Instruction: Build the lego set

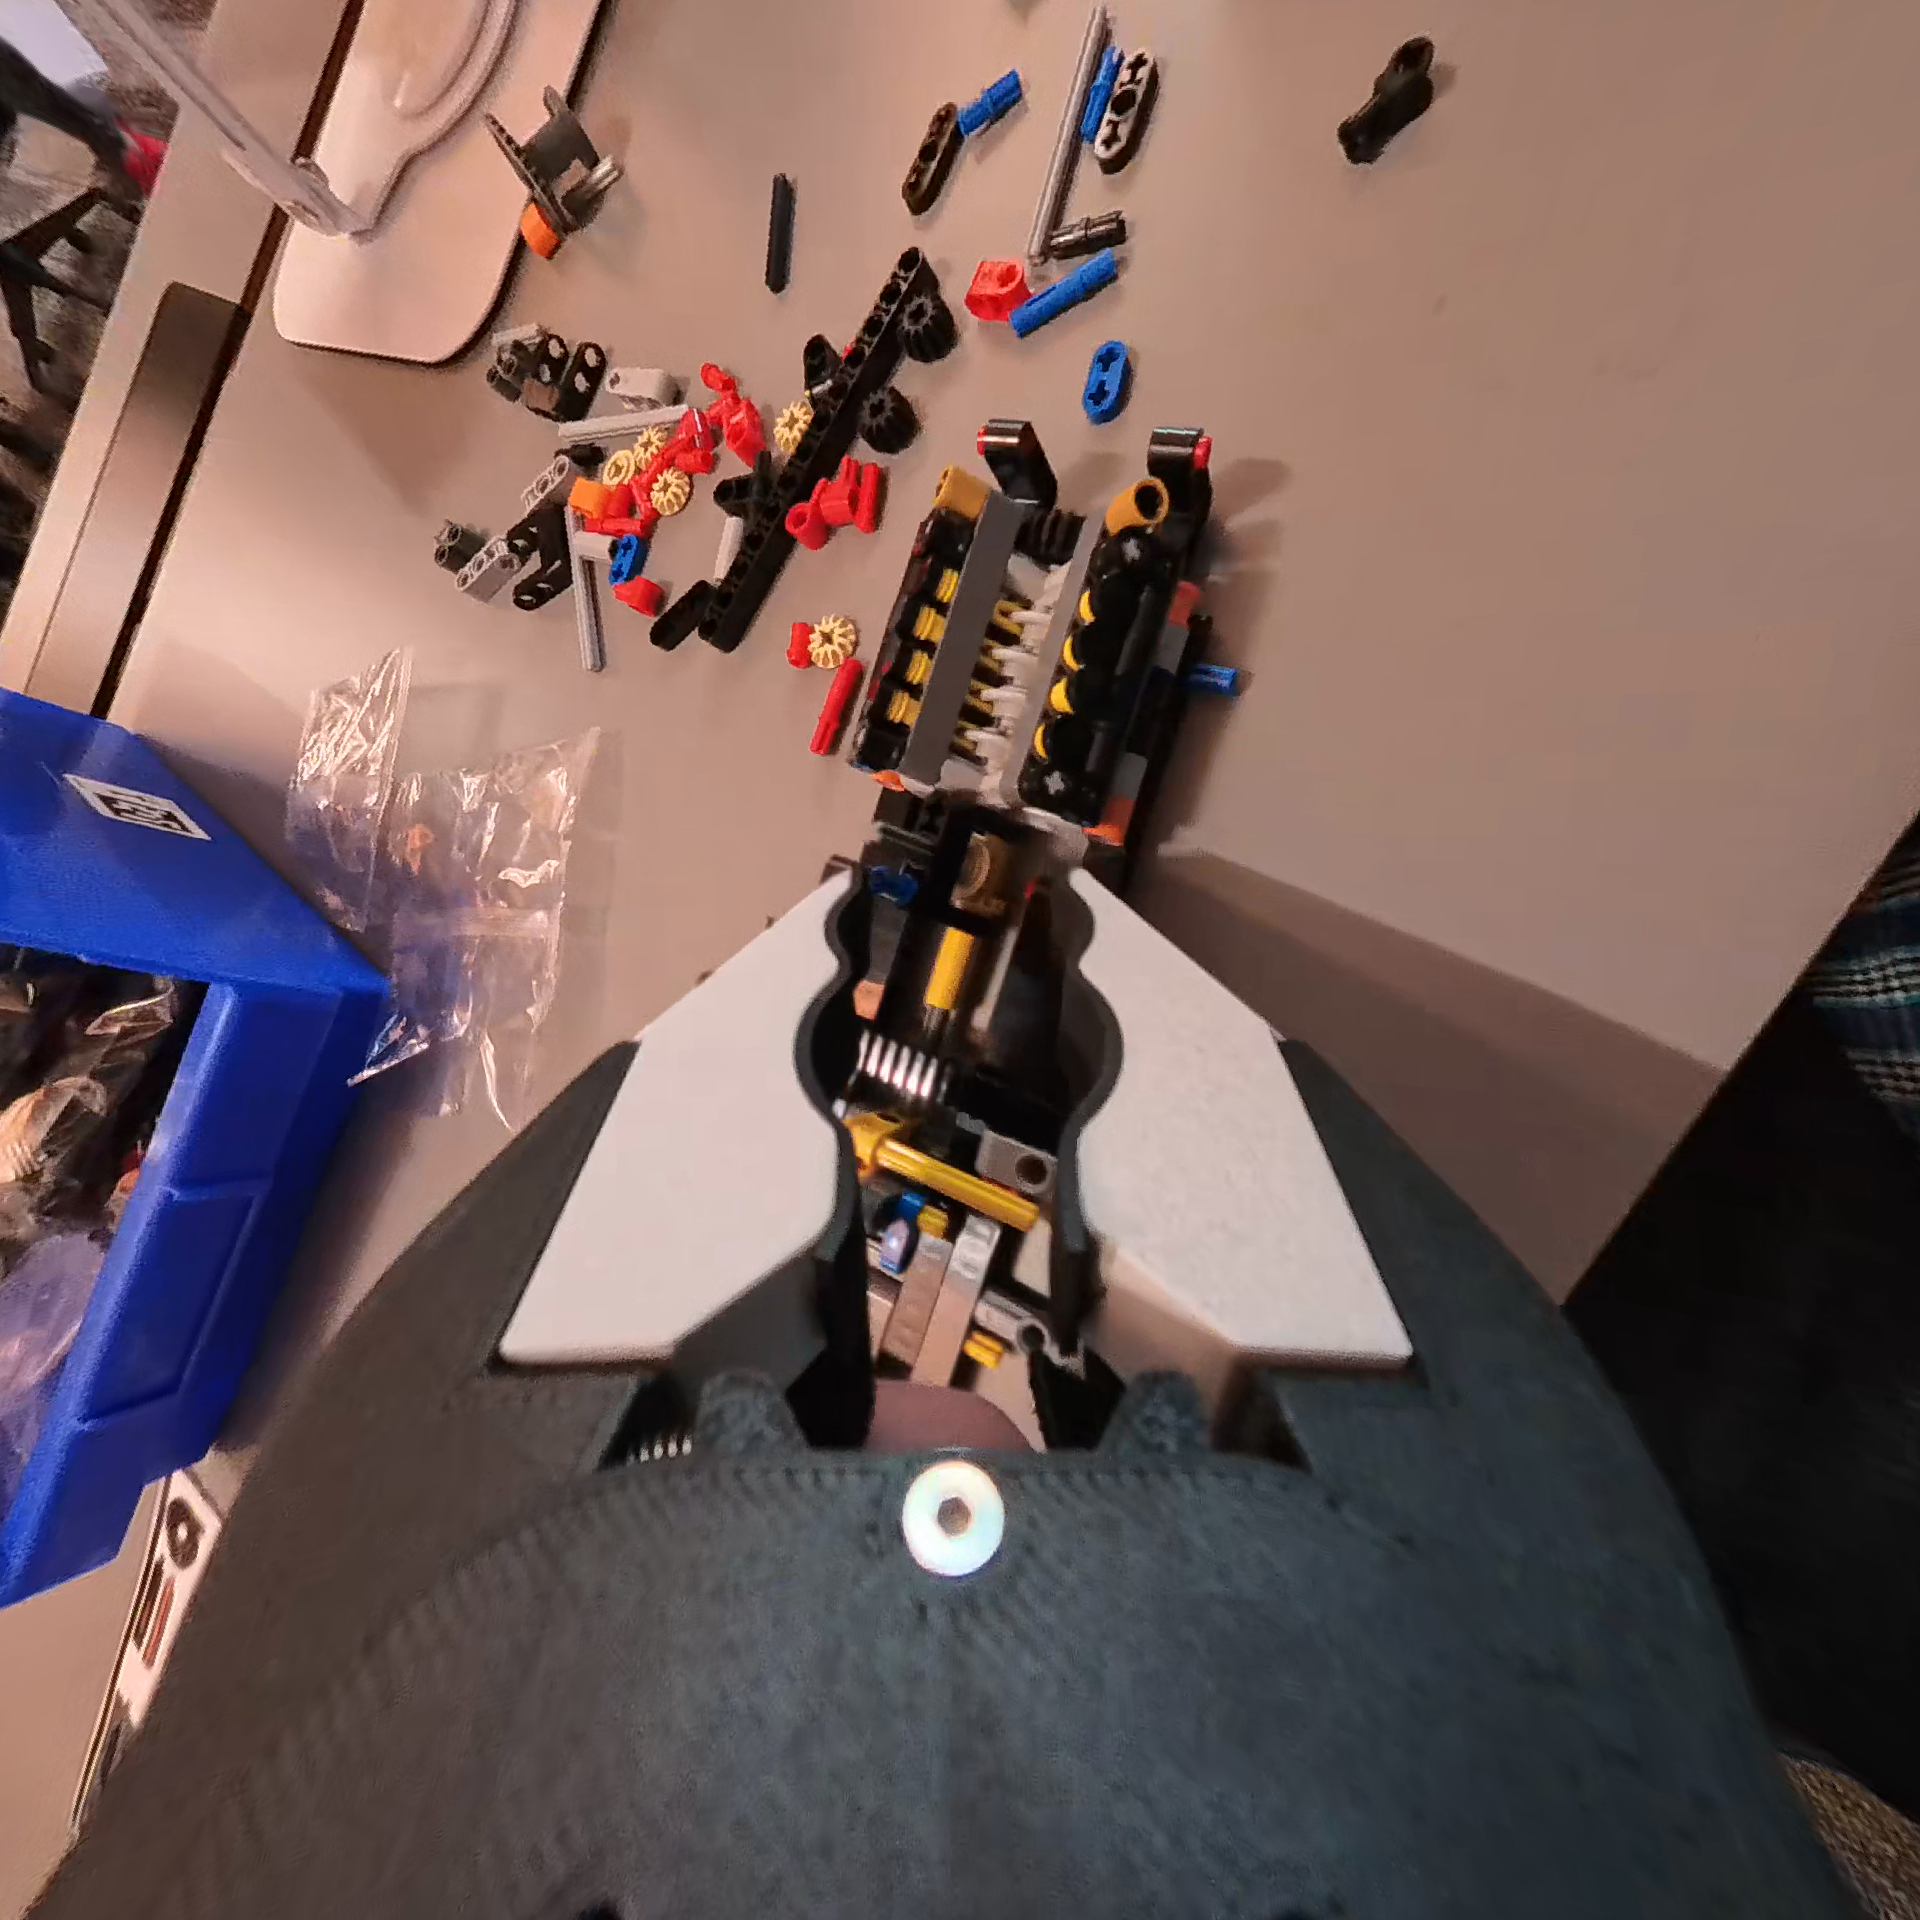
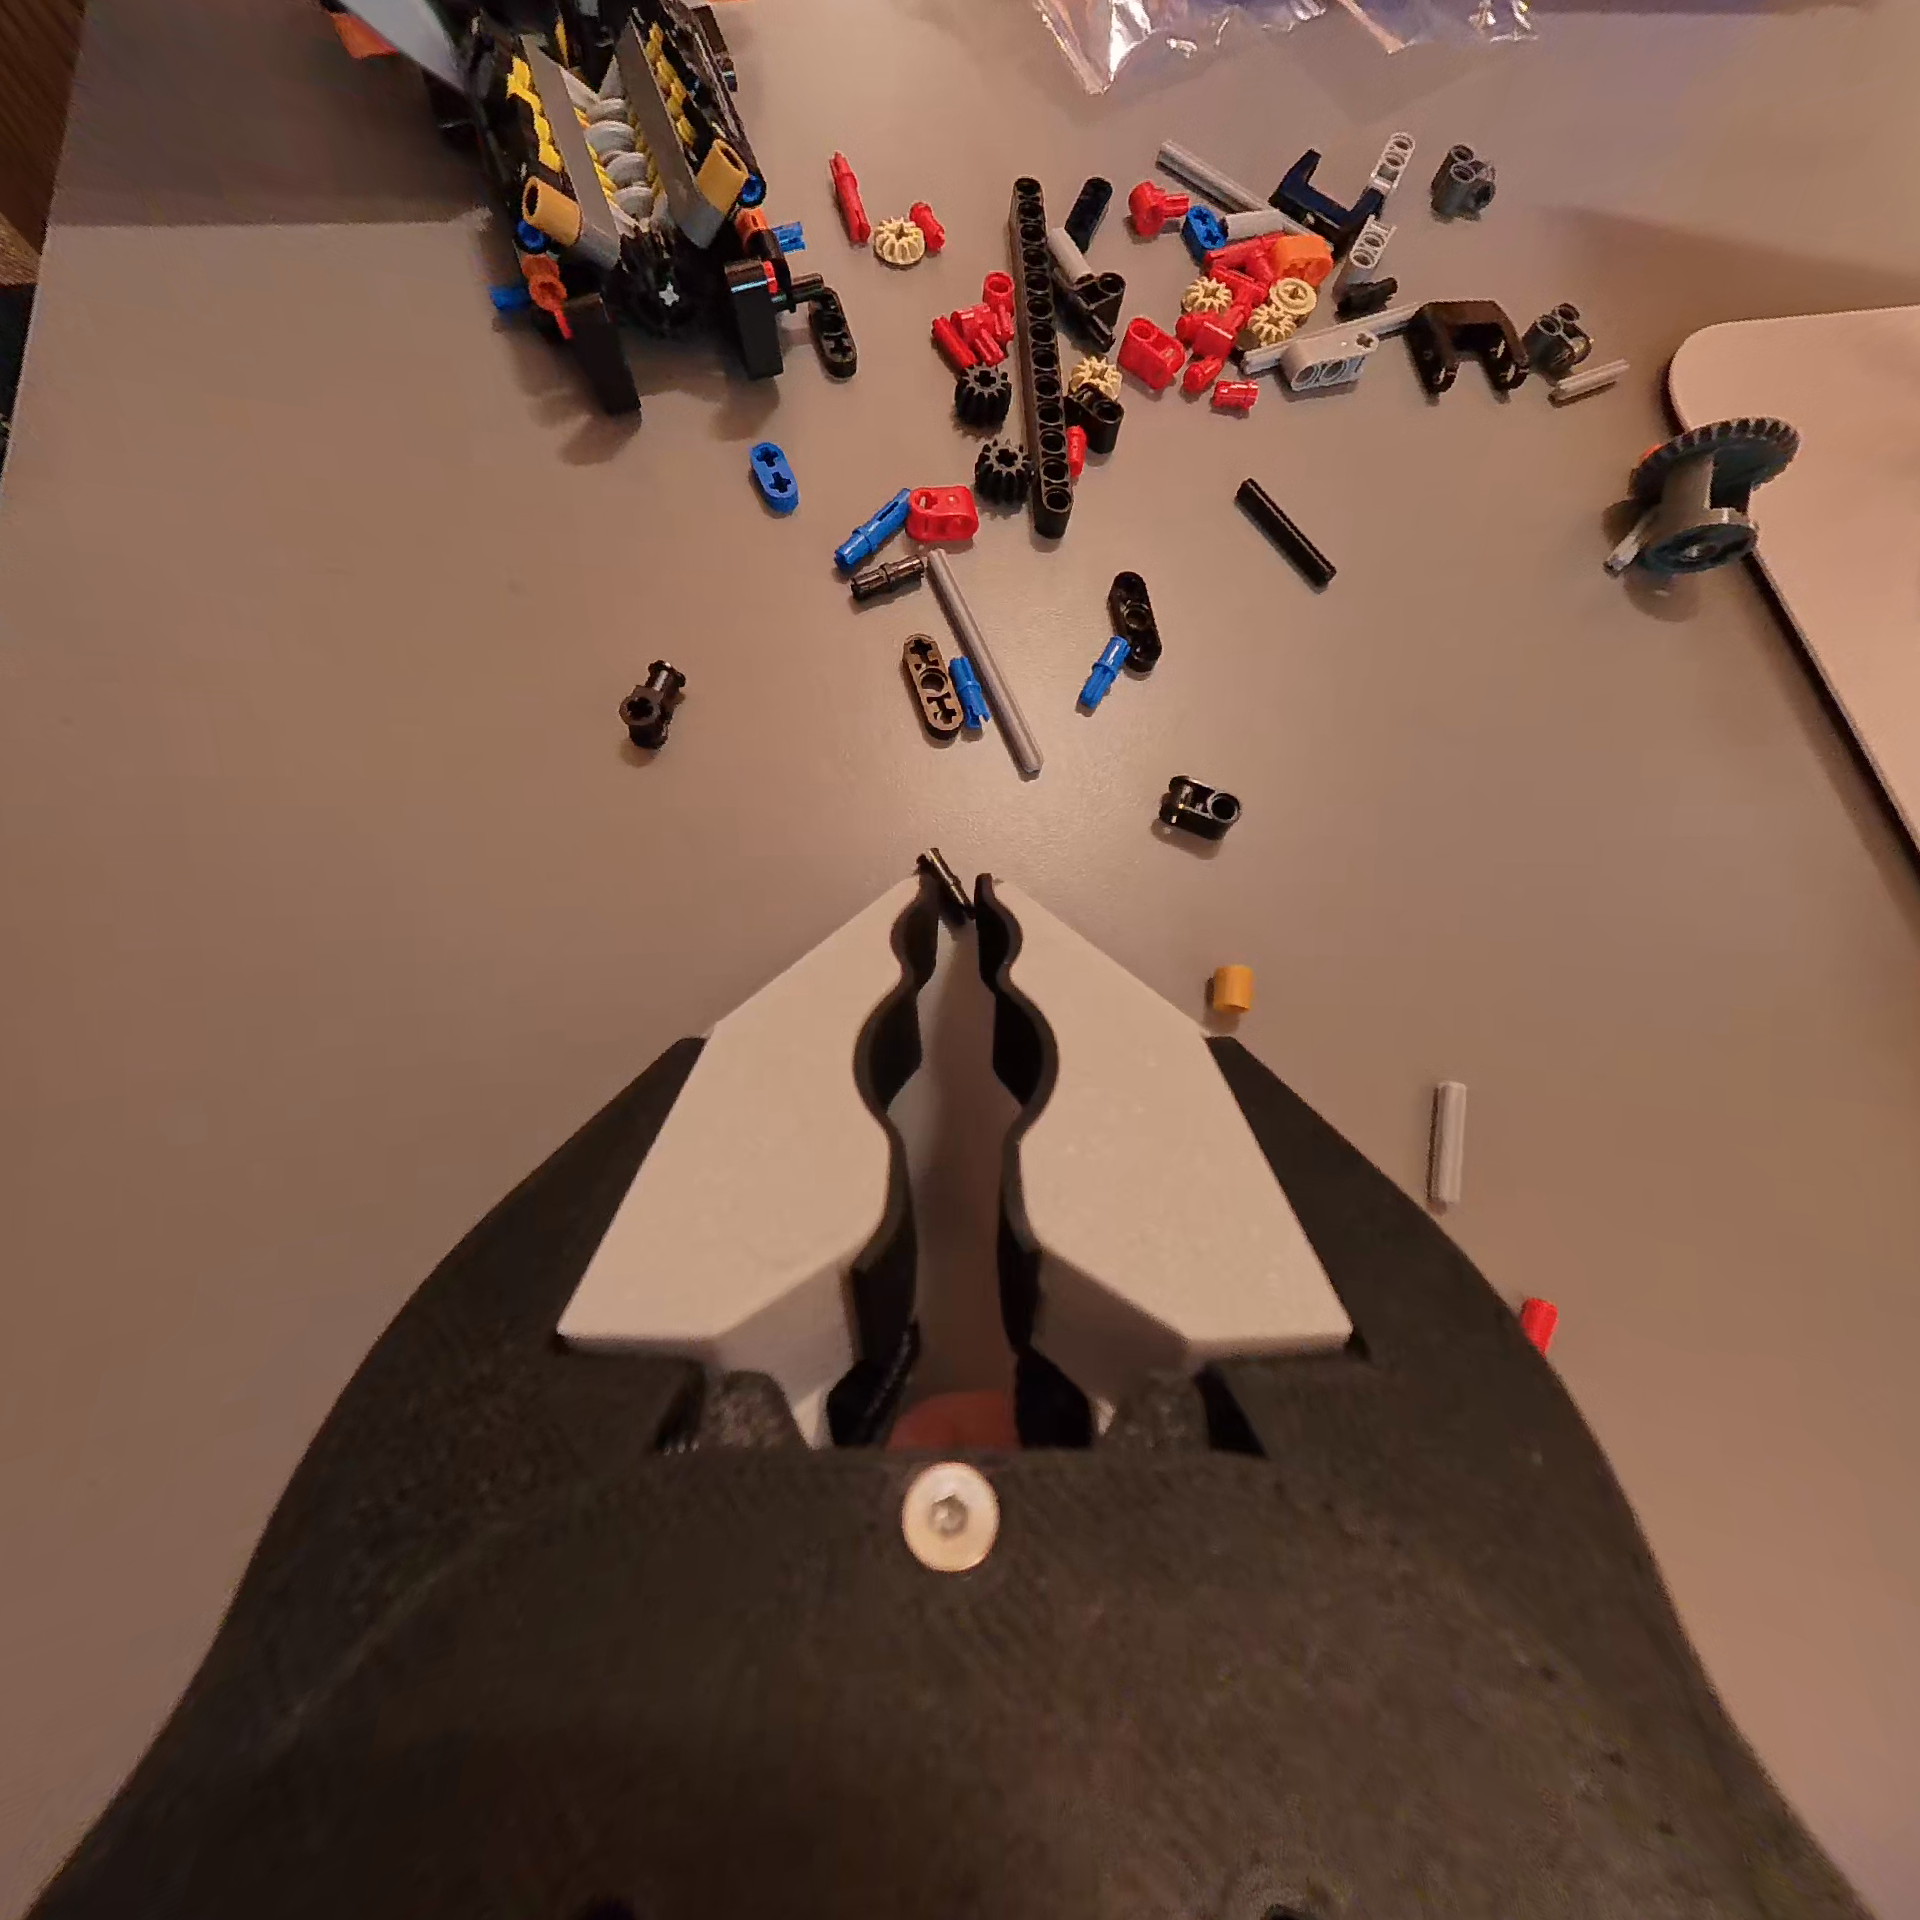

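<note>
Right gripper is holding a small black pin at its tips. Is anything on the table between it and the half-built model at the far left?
Mostly no. The right gripper pinches the black pin; toward the lego model the table is bare except one black connector and a blue liftarm, both easy to pass over.

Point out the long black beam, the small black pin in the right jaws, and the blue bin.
long black beam (image 2: 1040, 353), right wrist view, mid-length.
small black pin (image 2: 943, 871), right wrist view, exposed end.
blue bin (image 1: 156, 894), left wrist view, top rim.
</note>
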### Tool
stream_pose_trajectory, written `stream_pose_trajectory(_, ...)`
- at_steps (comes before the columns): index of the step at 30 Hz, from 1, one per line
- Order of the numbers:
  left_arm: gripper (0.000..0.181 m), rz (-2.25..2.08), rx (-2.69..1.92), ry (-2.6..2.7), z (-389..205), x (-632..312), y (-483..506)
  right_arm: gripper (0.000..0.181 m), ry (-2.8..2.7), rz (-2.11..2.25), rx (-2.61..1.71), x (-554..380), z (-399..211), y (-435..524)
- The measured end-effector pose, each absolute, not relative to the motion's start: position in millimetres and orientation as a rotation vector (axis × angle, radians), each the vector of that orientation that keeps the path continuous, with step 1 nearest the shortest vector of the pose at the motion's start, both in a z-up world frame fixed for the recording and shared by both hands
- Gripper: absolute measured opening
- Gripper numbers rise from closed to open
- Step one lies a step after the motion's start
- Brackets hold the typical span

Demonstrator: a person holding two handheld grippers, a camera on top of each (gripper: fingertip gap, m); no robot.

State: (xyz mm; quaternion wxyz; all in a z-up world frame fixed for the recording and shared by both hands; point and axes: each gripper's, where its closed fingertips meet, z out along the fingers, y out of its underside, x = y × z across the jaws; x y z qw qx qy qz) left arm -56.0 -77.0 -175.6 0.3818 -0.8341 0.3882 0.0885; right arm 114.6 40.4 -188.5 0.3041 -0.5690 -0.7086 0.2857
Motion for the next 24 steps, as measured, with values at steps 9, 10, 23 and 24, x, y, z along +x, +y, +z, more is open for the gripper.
stream_pose_trajectory(9, 0.046, 0.238, -2.144, 0.990, -175, -60, -83, 0.007, -1.874, 0.764, -1.506, 115, -188, 39)
stream_pose_trajectory(10, 0.048, 0.228, -2.146, 0.994, -174, -60, -84, 0.007, -1.875, 0.765, -1.505, 115, -188, 39)
stream_pose_trajectory(23, 0.077, 0.020, -2.273, 1.167, -187, -63, -79, 0.009, -1.872, 0.781, -1.509, 115, -188, 39)
stream_pose_trajectory(24, 0.076, 0.003, -2.285, 1.181, -188, -63, -78, 0.009, -1.874, 0.782, -1.509, 115, -189, 39)
